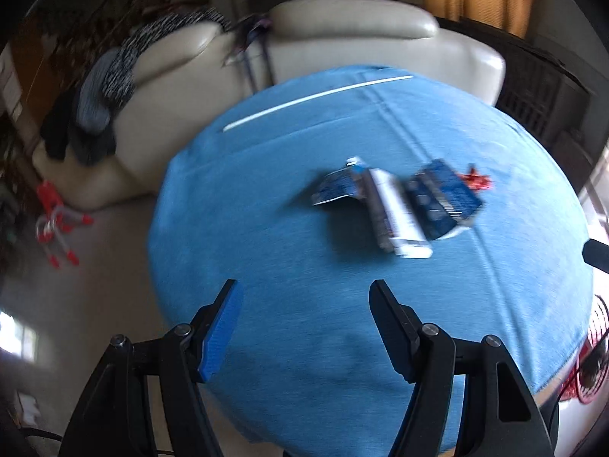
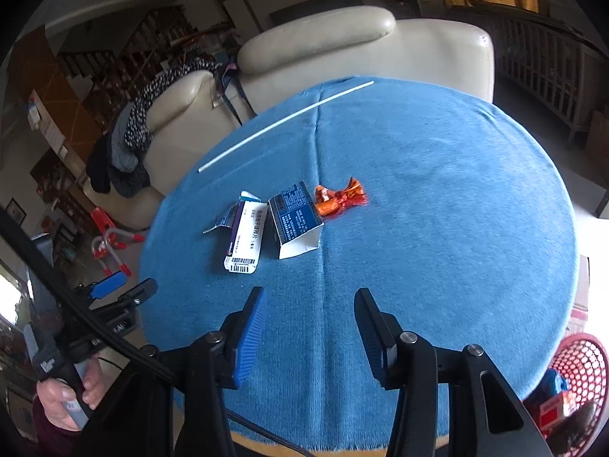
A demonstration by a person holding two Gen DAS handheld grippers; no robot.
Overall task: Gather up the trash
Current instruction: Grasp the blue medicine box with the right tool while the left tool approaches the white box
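Note:
Trash lies mid-table on the blue cloth (image 2: 437, 228): a white and purple carton (image 2: 243, 242), a blue and white carton (image 2: 295, 221) on its side, an orange candy wrapper (image 2: 338, 198) and a long white straw (image 2: 285, 123) near the far edge. My right gripper (image 2: 308, 293) hovers open over the near cloth, short of the cartons, nothing between its pads. In the blurred left wrist view the cartons (image 1: 396, 209) and red wrapper (image 1: 477, 182) lie ahead of my open, empty left gripper (image 1: 306, 287). The left gripper (image 2: 121, 285) also shows at the table's left edge, held by a hand (image 2: 64, 400).
A red mesh basket (image 2: 571, 381) with several pieces of packaging stands below the table's right edge. A cream sofa (image 2: 342, 49) with dark clothes (image 2: 125, 144) draped on it sits behind the table. A red and white toy (image 2: 110, 240) lies on the floor at left.

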